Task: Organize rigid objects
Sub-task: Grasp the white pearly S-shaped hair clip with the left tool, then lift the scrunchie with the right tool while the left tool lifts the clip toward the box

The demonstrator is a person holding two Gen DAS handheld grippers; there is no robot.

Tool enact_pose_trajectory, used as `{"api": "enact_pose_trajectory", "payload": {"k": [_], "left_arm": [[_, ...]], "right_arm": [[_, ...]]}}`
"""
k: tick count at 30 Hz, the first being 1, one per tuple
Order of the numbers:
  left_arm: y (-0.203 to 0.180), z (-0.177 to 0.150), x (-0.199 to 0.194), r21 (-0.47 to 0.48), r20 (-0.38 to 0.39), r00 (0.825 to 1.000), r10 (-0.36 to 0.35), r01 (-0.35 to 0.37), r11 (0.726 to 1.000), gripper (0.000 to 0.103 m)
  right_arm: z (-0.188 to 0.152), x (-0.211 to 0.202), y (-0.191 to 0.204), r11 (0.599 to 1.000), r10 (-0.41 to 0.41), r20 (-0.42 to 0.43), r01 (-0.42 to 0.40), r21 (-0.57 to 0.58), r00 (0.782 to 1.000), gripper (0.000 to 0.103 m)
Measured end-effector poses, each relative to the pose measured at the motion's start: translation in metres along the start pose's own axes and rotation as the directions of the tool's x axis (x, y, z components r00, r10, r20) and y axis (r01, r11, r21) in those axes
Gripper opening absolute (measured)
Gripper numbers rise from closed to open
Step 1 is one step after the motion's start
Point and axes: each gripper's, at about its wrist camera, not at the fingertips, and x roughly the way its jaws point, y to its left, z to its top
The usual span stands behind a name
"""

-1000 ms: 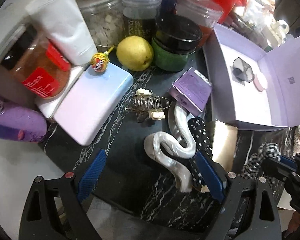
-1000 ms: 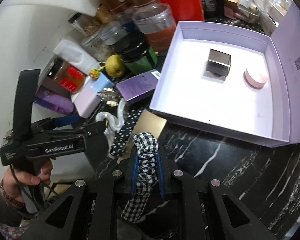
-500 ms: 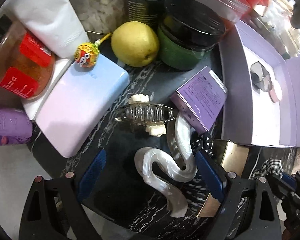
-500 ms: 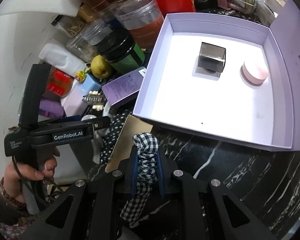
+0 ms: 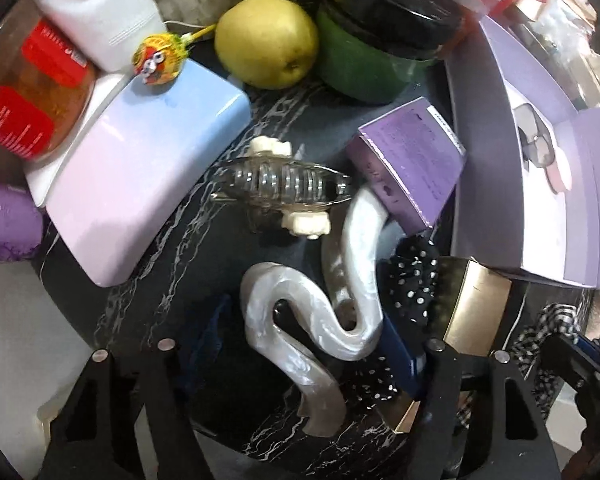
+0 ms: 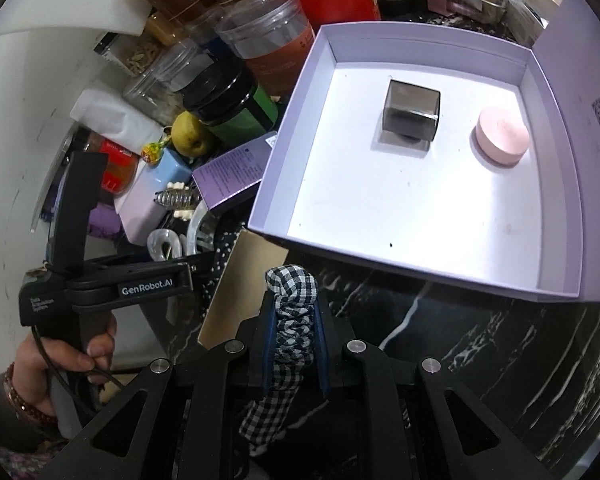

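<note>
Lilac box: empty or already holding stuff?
Not empty. The lilac box, lid open, holds a mirrored cube and a pink round case; rest of floor bare.

My black marbled surface carries a lilac box at two o'clock. A pearly clip lies at six in my left view, a clear clip at its twelve, a purple carton at two, a pear and green jar beyond.

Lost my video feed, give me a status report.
Left gripper closing around the pearl S-shaped hair clip, pads not pressing yet. Right gripper shut on checked scrunchie. Polka-dot scrunchie crowds the clip.
</note>
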Motion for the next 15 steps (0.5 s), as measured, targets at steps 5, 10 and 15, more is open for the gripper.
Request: {"api": "enact_pose_trajectory", "payload": {"k": [5,10,15], "left_arm": [[-0.001,-0.002,-0.002,0.011,0.032,0.999,0.014,-0.015,1.000,0.066],[-0.003,-0.008,-0.006,0.060,0.037,0.999,0.001,-0.004,0.998,0.063],[-0.001,-0.016,-0.019,0.094,0.062,0.998,-0.002,-0.004,0.996,0.055]], "right_arm": [[-0.003,0.005,0.001,1.000,-0.006,-0.015,0.006,-0.007,1.000,0.017],[-0.005,0.007,0.001,1.000,-0.011,-0.023,0.011,0.000,1.000,0.017],[-0.006,0.008,0.001,1.000,-0.009,-0.029,0.009,0.009,1.000,0.017]]}}
